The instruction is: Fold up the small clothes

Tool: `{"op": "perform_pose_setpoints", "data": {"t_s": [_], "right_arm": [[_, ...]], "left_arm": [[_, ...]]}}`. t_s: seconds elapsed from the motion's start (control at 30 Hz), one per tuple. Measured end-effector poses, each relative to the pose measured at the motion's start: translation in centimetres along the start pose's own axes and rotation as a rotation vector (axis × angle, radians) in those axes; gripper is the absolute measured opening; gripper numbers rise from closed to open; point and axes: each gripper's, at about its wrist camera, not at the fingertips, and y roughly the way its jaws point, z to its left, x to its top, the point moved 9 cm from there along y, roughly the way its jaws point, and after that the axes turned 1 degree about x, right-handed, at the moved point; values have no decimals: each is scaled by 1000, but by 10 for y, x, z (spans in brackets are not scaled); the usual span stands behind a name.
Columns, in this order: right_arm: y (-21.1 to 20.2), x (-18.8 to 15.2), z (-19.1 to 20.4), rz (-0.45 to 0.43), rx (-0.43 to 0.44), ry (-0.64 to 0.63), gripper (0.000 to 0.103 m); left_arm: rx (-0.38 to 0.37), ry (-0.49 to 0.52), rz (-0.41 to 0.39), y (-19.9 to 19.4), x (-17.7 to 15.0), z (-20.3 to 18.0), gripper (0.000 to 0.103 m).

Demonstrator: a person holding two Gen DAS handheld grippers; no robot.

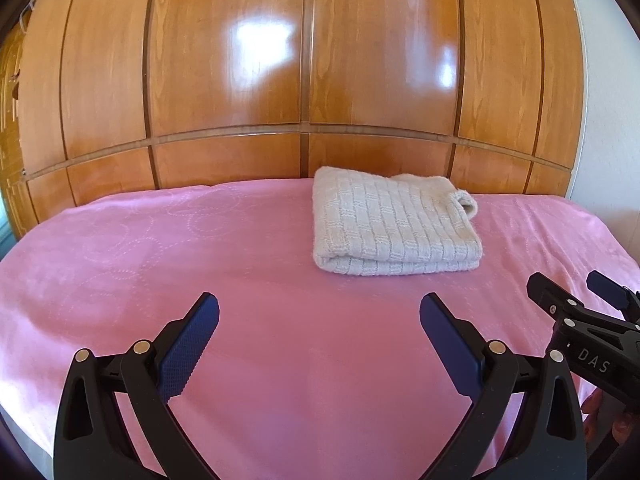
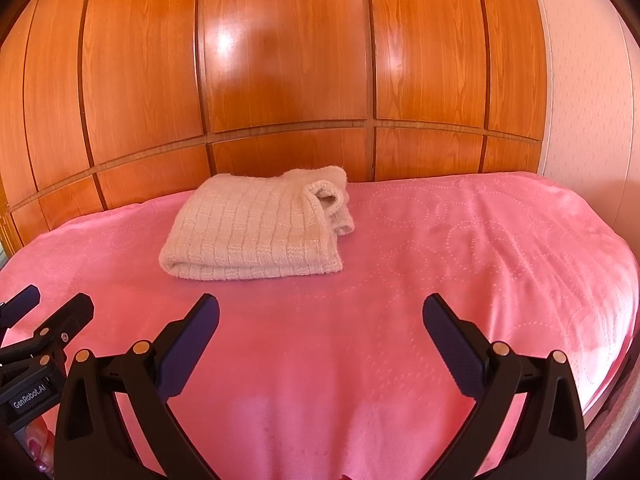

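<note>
- Since the cream knitted sweater (image 1: 394, 222) already lies in a compact folded packet on the pink bedspread (image 1: 200, 260), I judge the step in hand to be checking and tidying the fold, not starting one
- Left hand-held gripper (image 1: 319, 324) hangs over bare bedspread, jaws spread wide and holding nothing; the sweater sits toward 1 o'clock of it, well apart
- Right hand-held gripper (image 2: 321, 322) is likewise spread and empty; from it the sweater (image 2: 256, 226) lies toward 11 o'clock, so the packet sits between the two lines of reach
- One rolled cuff or collar (image 2: 326, 196) pokes out at the packet's 2 o'clock corner, and that looks like the only untidy part
- To do it well, bring the right gripper to that corner low and flat, pinch only the loose roll, and tuck it under the top layer
- Rest the left gripper lightly on the 9 o'clock folded edge, so the stack does not slide on the smooth bedspread
- Thick knit springs back; press along the fold before letting go
- Wooden wardrobe panels (image 1: 304, 60) stand close behind at 12 o'clock, so avoid pushing the packet that way
</note>
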Motion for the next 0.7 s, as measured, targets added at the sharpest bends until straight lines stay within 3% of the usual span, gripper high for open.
{"op": "perform_pose_setpoints", "data": {"t_s": [0.7], "right_arm": [[8, -7, -4, 26, -7, 7, 101]], "left_arm": [[-19, 16, 11, 5, -4, -8, 100]]}}
